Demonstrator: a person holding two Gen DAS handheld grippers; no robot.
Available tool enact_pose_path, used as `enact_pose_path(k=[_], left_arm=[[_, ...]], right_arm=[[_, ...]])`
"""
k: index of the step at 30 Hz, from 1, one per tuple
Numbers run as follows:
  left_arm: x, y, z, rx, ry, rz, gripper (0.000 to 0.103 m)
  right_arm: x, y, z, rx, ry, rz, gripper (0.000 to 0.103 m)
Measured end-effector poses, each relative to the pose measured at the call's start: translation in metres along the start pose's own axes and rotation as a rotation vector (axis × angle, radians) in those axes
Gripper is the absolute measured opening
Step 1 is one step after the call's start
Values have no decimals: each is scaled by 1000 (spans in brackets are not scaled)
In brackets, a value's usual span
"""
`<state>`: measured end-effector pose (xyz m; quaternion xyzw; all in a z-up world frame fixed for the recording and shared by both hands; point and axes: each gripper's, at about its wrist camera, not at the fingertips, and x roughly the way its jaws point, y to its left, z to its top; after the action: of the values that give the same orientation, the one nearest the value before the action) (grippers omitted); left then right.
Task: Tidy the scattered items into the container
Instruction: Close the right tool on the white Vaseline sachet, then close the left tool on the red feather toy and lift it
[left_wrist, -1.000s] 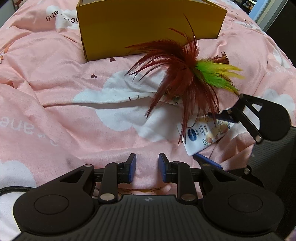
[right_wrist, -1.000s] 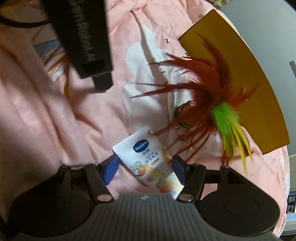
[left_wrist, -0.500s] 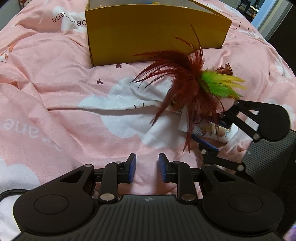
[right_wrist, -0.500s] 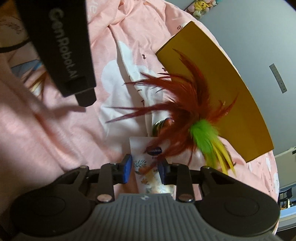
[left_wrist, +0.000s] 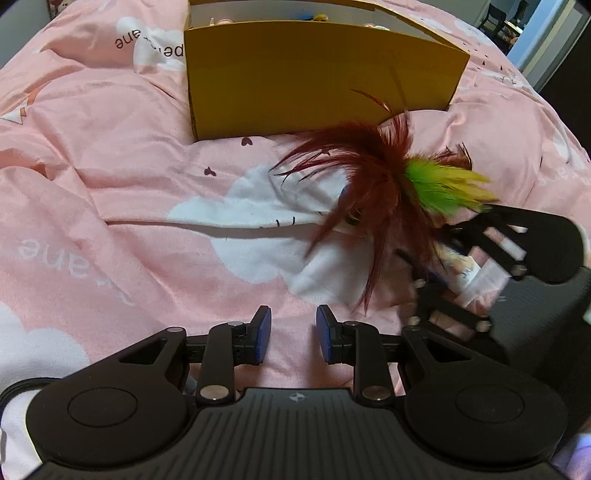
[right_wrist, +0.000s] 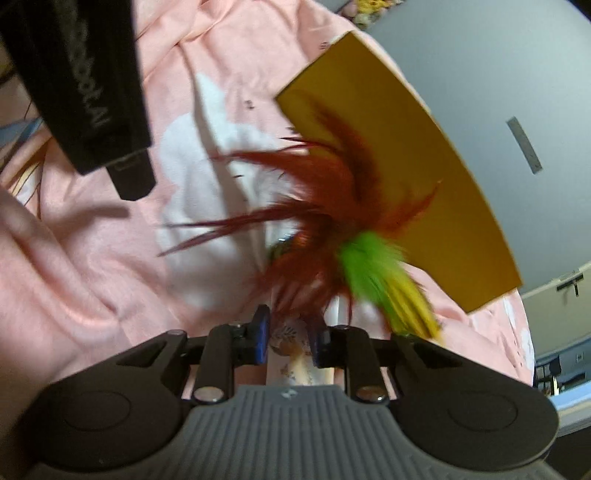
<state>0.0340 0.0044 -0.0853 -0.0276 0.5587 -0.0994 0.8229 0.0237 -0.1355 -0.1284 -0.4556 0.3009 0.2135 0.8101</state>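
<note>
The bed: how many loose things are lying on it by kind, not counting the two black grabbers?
Feather toy: 1
Lotion tube, pinched in the right gripper: 1
Yellow box: 1
Total: 3
Some small items show inside the box, too hidden to count.

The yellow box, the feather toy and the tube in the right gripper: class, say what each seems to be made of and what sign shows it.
Yellow box: probably cardboard, matte; thin, flat, creased walls.
Feather toy: feathers, dyed-looking red-brown, green and yellow; thin wispy strands, real or synthetic unclear.
Tube, in the right gripper: likely soft plastic, smooth, printed; flat crimped end. Blurred, so uncertain.
</note>
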Motion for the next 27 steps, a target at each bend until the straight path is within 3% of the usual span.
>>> enact_pose_path(k=[9,10,14,20,23,27], left_arm=[[-5,-8,3,42,-36,-40,30],[-6,-10,4,54,-41,-46,30],[-5,-21,8,115,-54,-54,30],[-1,-48,17,277,-115,17,30],[5,-59,22,349,-139,13,31],[17,-73,23,445,-163,33,40]], right_arm=[[-33,-53,-15,249,28,2,14],[-40,-41,-3,285,35,9,14],[-30,-61,-15,440,52,85,14],[4,-80,-23,606,63,179,14],[-7,-97,-30,694,45,232,13],[-22,-123,-33,802,-23,240,13]])
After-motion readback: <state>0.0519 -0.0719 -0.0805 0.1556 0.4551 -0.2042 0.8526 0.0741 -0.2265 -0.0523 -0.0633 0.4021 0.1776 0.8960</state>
